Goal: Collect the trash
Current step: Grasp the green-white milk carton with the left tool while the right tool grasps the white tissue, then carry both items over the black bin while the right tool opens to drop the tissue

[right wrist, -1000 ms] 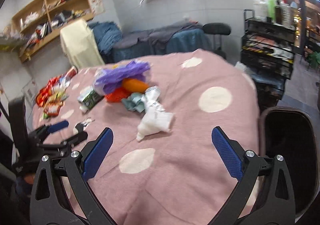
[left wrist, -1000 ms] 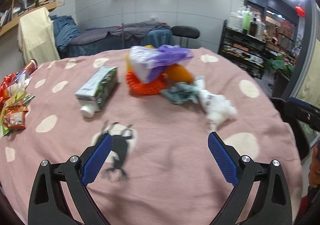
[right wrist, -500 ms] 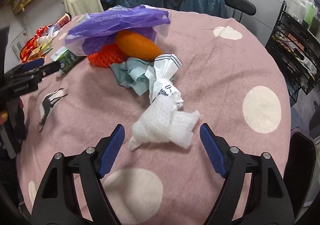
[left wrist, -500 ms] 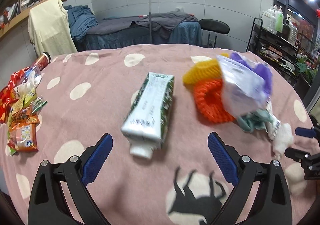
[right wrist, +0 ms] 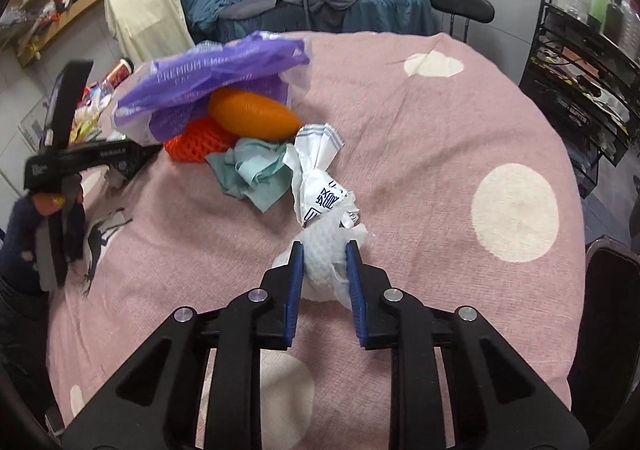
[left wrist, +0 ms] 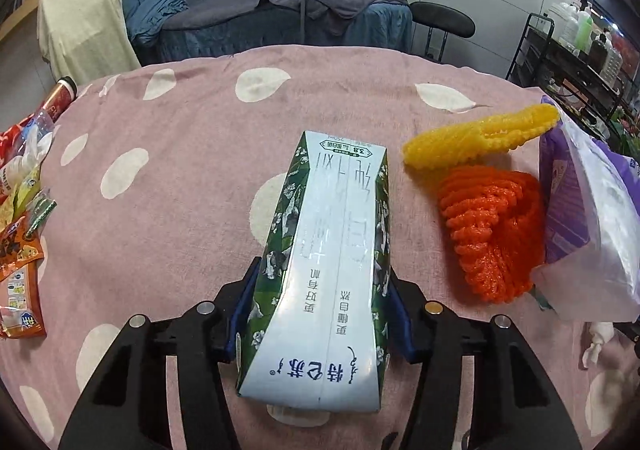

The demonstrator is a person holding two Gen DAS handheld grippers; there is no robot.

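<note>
Pink, white-spotted tablecloth (left wrist: 192, 154)

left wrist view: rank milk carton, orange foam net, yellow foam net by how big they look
1. milk carton, though it is nearest the lens, which inflates it
2. orange foam net
3. yellow foam net, farthest back

1. Round table (left wrist: 192, 154) under a pink cloth with white blotches; fills the middle of both views. A black animal print (right wrist: 102, 234) marks the cloth at left of the right wrist view.
2. Green-and-white carton (left wrist: 328, 262), lying flat, centre of the left wrist view.
3. Yellow foam net (left wrist: 476, 138) and orange foam net (left wrist: 492, 234), right of the carton, touching each other.
4. Purple-and-clear plastic bag (left wrist: 592, 218), far right edge, against the orange net.
5. Snack packets (left wrist: 20, 250), left edge; a red can (left wrist: 60, 94) above them.
6. White crumpled wrapper (right wrist: 324, 250), centre of the right wrist view.
7. Teal crumpled paper (right wrist: 256, 174), just up-left of the wrapper.
8. Smooth orange object (right wrist: 252, 114), upper centre, partly beneath the bag.
</note>
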